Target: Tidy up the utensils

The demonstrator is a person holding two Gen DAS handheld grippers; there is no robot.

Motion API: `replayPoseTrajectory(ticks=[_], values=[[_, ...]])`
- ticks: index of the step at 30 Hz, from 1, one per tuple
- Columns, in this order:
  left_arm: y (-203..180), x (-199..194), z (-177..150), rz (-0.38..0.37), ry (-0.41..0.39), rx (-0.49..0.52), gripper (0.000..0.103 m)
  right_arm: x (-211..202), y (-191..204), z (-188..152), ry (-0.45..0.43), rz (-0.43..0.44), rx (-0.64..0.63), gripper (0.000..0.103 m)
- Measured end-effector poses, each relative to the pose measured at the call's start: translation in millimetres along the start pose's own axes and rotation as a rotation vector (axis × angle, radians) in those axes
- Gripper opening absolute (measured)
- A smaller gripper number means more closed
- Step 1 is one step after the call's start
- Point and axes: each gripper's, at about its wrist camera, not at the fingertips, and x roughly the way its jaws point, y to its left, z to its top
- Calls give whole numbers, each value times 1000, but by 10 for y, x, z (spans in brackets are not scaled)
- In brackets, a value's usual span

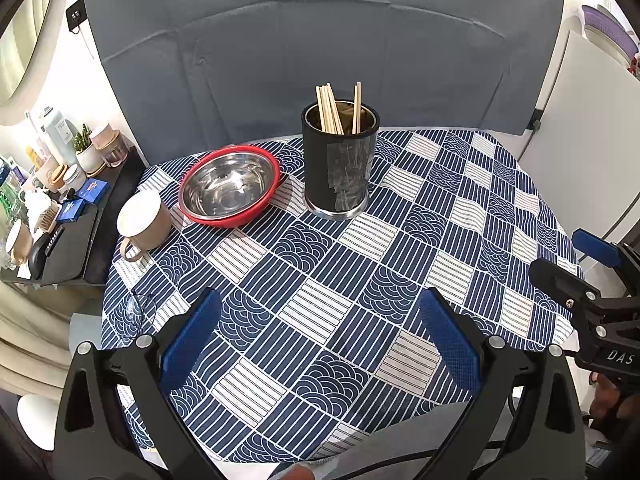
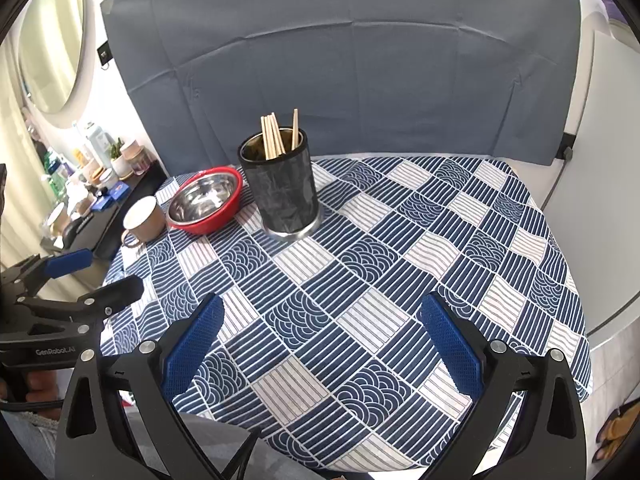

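A black cylindrical holder [image 1: 339, 168] [image 2: 285, 188] stands upright at the back of the table with several wooden chopsticks [image 1: 330, 110] [image 2: 273, 136] upright inside it. My left gripper [image 1: 320, 332] is open above the near part of the patterned tablecloth, nothing between its blue pads. My right gripper [image 2: 320, 340] is also open and empty over the cloth. Each gripper shows at the edge of the other's view: the right gripper [image 1: 572, 256] and the left gripper [image 2: 100, 276]. Both are well short of the holder.
A steel bowl in a red bowl [image 1: 230, 186] [image 2: 206, 198] sits left of the holder, with a beige mug [image 1: 142, 222] [image 2: 144, 218] beside it. A clear glass [image 1: 138, 312] stands at the table's left edge. A cluttered side shelf [image 1: 60, 184] lies further left. A grey backdrop [image 1: 320, 60] rises behind.
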Motion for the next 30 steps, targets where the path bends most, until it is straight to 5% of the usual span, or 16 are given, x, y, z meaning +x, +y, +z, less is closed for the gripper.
replayPoseTrajectory(ticks=[30], values=[[171, -93, 21, -79, -56, -79, 97, 16, 51, 35, 1, 3, -24, 95]])
